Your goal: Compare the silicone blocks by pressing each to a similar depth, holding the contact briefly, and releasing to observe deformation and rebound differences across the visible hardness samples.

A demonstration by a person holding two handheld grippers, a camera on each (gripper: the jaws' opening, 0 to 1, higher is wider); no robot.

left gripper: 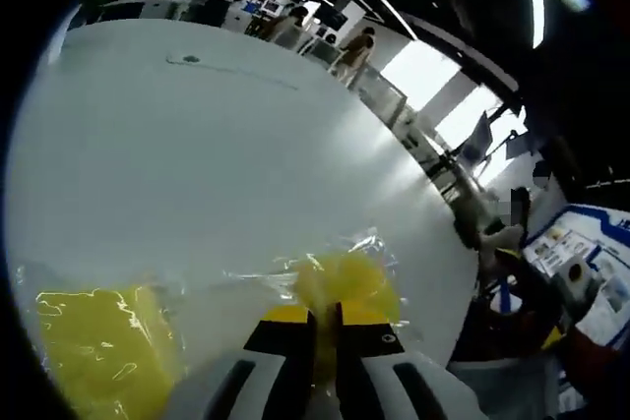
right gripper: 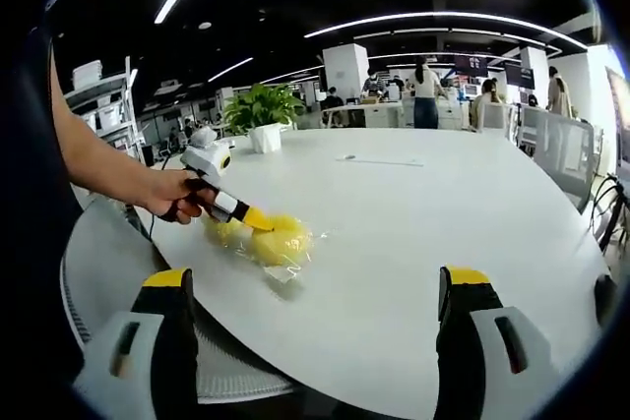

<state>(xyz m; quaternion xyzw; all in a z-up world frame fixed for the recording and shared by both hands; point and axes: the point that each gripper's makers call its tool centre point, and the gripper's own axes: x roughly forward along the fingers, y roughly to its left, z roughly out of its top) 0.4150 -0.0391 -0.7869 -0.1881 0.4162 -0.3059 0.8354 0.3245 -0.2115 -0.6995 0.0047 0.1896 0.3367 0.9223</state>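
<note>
At the bottom centre of the left gripper view the left gripper (left gripper: 325,327) pinches a wrapped yellow silicone block (left gripper: 346,282) on the white table (left gripper: 226,164), while the right gripper (right gripper: 315,292) hangs spread wide, grasping nothing

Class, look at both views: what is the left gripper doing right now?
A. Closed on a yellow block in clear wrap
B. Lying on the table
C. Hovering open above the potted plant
A: the left gripper pinches the wrapped yellow block; the right gripper view shows likewise.
</note>
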